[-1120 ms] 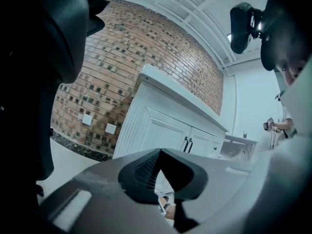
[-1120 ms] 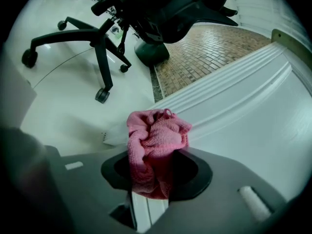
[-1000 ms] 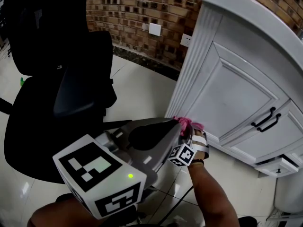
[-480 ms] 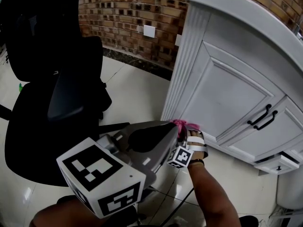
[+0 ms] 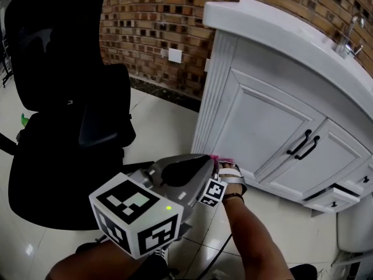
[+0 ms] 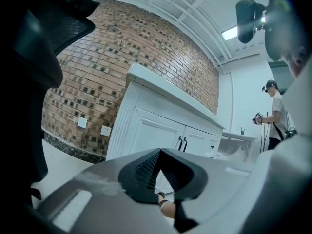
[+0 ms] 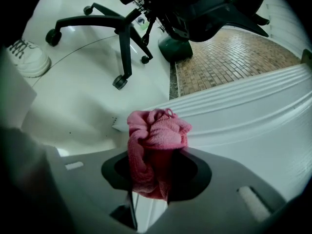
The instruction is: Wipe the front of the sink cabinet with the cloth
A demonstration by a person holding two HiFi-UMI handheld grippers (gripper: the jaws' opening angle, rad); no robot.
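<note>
The white sink cabinet [image 5: 262,121] stands against a brick wall, with panelled doors and a fluted post on its left corner. A pink cloth [image 5: 222,157] is pressed against the foot of the cabinet front, just right of that post. My right gripper [image 5: 226,171] is shut on the cloth [image 7: 156,135], which bulges out of its jaws against the white moulding [image 7: 253,106]. My left gripper [image 5: 205,161] hangs close to the camera, left of the right one. It is shut and empty, and aims at the cabinet [image 6: 151,130].
A black office chair [image 5: 64,109] stands left of the cabinet, its wheeled base [image 7: 117,28] on the glossy tiles. The doors carry black handles [image 5: 303,143]; a low drawer [image 5: 335,197] sits slightly open. A tap [image 5: 349,37] tops the counter. A person [image 6: 278,116] stands far right.
The head view has pulled back, and the worktop and tap now show. The cloth and right gripper stay at the cabinet's bottom left corner. The left gripper keeps its place.
</note>
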